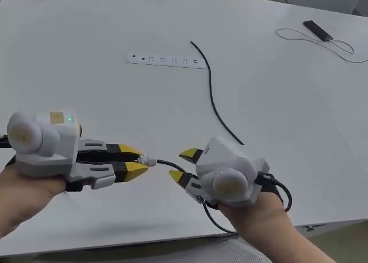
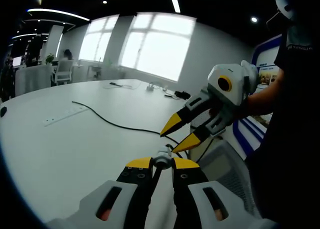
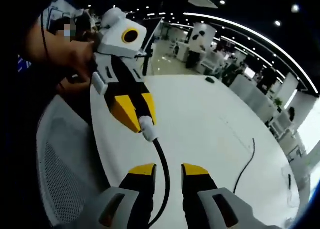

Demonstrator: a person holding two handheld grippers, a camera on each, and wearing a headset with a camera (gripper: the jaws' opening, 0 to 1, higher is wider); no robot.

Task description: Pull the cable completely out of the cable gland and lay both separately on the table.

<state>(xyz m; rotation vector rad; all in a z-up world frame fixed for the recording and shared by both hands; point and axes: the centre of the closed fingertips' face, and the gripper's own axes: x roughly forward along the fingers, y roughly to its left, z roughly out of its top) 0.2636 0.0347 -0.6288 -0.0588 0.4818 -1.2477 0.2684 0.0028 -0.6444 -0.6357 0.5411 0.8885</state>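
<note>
My left hand-held gripper [image 1: 138, 161] clamped the cable gland [image 1: 148, 160]; my right hand-held gripper [image 1: 183, 165], lower centre, gaped around the cable [image 1: 214, 105]; I feared a weak bite would slip

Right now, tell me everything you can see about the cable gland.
The cable gland is a small white, plastic-looking cylinder. It is clamped between the yellow tips of the left gripper and held over the near part of the white table. Its free end points toward the right gripper. The black cable is not yet out of it. The cable leaves that end and runs between the right gripper's open jaws, apparently unpinched.
</note>
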